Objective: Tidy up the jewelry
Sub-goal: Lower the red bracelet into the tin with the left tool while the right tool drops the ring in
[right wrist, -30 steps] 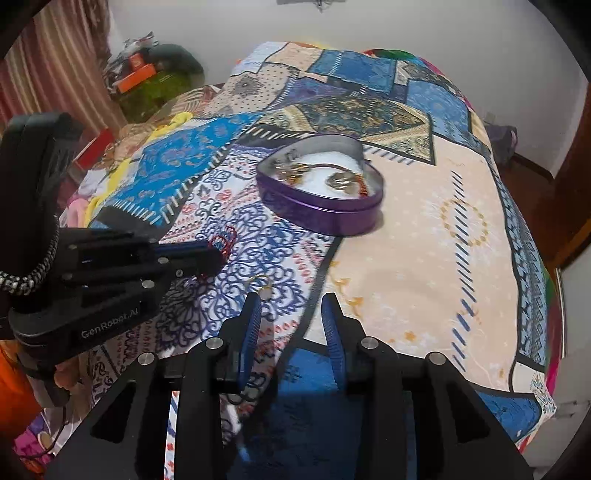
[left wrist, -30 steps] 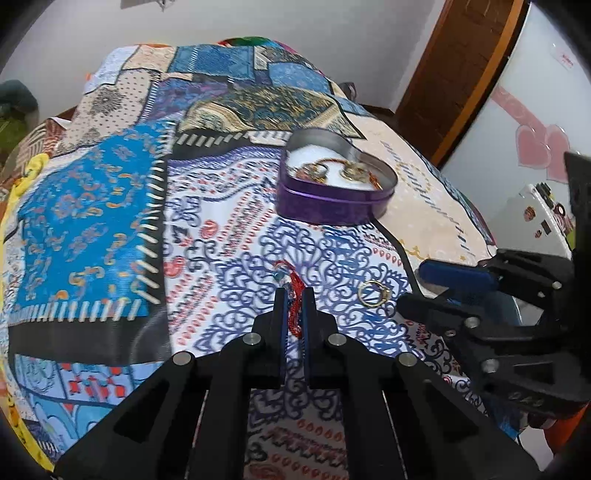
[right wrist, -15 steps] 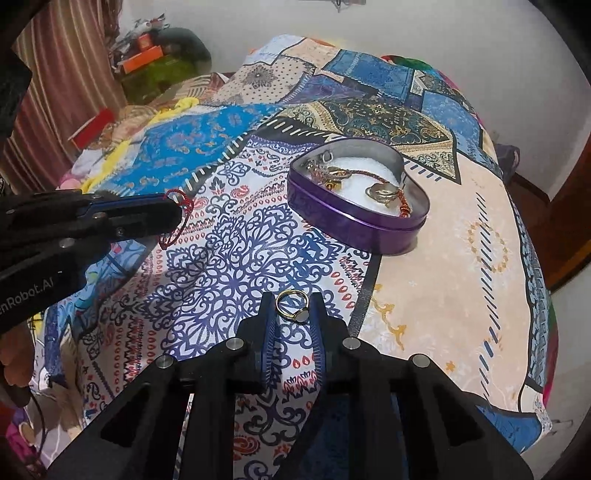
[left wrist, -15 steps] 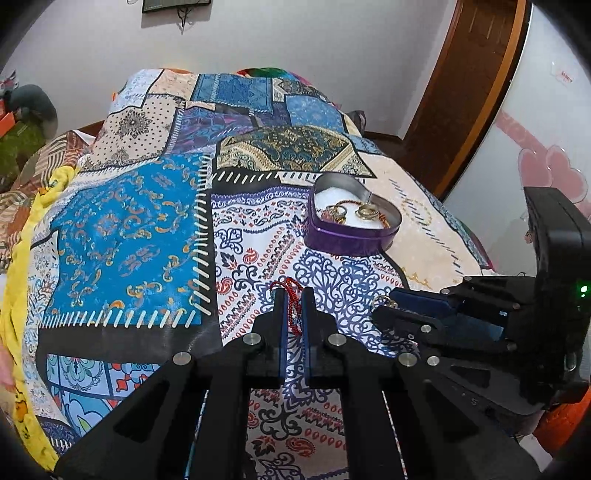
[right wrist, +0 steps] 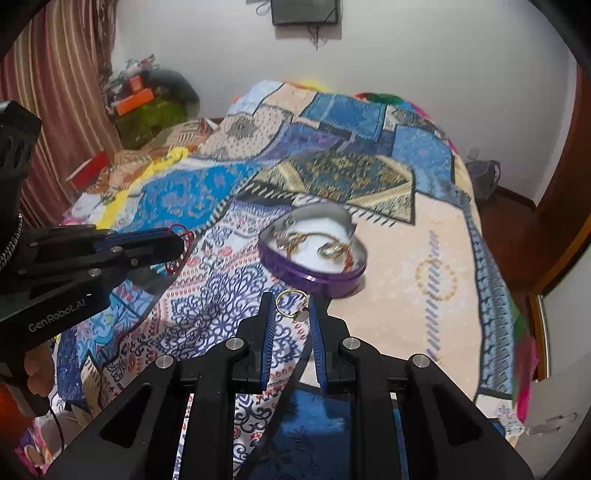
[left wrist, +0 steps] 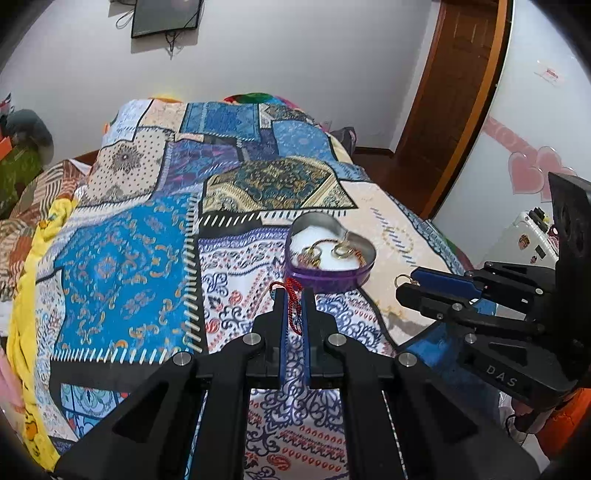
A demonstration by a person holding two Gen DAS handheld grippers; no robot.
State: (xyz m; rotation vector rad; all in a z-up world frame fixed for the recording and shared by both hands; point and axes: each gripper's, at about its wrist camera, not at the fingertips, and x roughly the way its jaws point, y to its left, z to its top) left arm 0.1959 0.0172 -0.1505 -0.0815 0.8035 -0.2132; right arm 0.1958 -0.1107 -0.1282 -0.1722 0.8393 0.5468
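A purple heart-shaped tin (left wrist: pixel 330 275) (right wrist: pixel 314 275) lies open on the patterned bedspread with gold jewelry (left wrist: pixel 341 249) (right wrist: pixel 330 249) on its white lining. My left gripper (left wrist: pixel 293 295) is shut on a red cord bracelet (left wrist: pixel 293 301), held above the bed just short of the tin; it also shows in the right wrist view (right wrist: pixel 181 242). My right gripper (right wrist: pixel 291 304) is shut on a gold ring (right wrist: pixel 293 304), lifted off the bed in front of the tin; the ring also shows in the left wrist view (left wrist: pixel 402 278).
The patchwork bedspread (left wrist: pixel 122 258) covers the whole bed. A wooden door (left wrist: pixel 454 99) stands at the far right. Clutter and a striped curtain (right wrist: pixel 55 92) are at the left of the bed. A dark frame (right wrist: pixel 304 11) hangs on the wall.
My right gripper closed on the gold ring and lifted it off the bedspread. Both grippers rose and pulled back, and the left one still holds the red bracelet.
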